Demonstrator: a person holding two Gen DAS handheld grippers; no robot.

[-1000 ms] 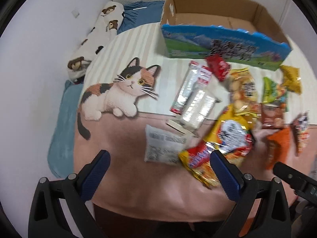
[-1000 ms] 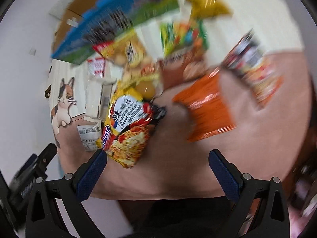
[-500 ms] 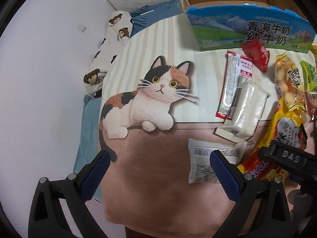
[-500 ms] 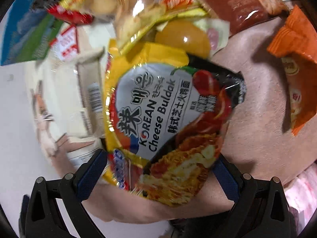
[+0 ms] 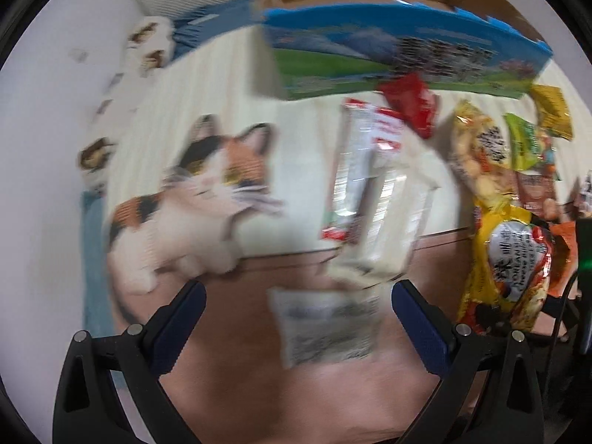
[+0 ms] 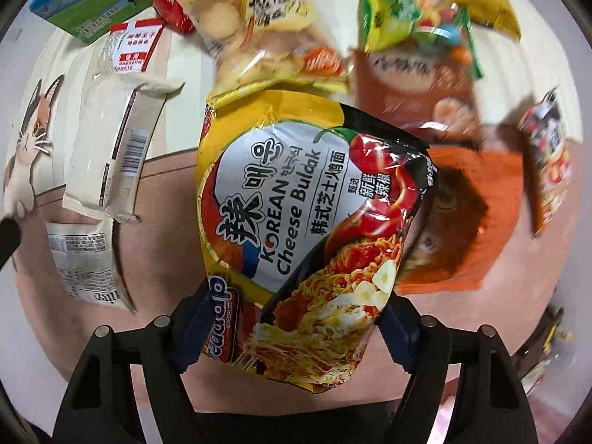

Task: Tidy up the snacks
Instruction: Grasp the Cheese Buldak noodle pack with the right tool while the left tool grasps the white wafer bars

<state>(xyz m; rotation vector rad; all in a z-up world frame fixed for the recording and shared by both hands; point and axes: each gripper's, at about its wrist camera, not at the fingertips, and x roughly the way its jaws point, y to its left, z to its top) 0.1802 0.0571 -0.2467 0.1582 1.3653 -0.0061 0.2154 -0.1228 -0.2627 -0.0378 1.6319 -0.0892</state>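
We look down on a cat-print blanket (image 5: 192, 199) strewn with snack packs. Our right gripper (image 6: 292, 329) points straight down over the yellow Korean Cheese Buldak noodle packet (image 6: 307, 222), and its jaws are closing with the packet's lower end between them; the blue pads sit at both of its side edges, though we cannot tell whether they press on it yet. The packet lies near the middle of the spread, partly over an orange bag (image 6: 470, 222) to its right and below a clear bag of round puffs (image 6: 259, 33).

Our left gripper (image 5: 296, 318) hangs wide open with nothing between its jaws, above a small white printed pack (image 5: 325, 329) that lies flat on the pink part of the blanket. Just beyond that pack lie a cream wrapped bar (image 5: 384, 222) and a long clear pack with a red label (image 5: 359, 155), side by side. A red pouch (image 5: 410, 103) rests against the front of the blue and green cardboard box (image 5: 388, 55), which stands open at the far edge of the blanket. Green, brown and mustard-yellow bags crowd the far right, blurred in the left view.
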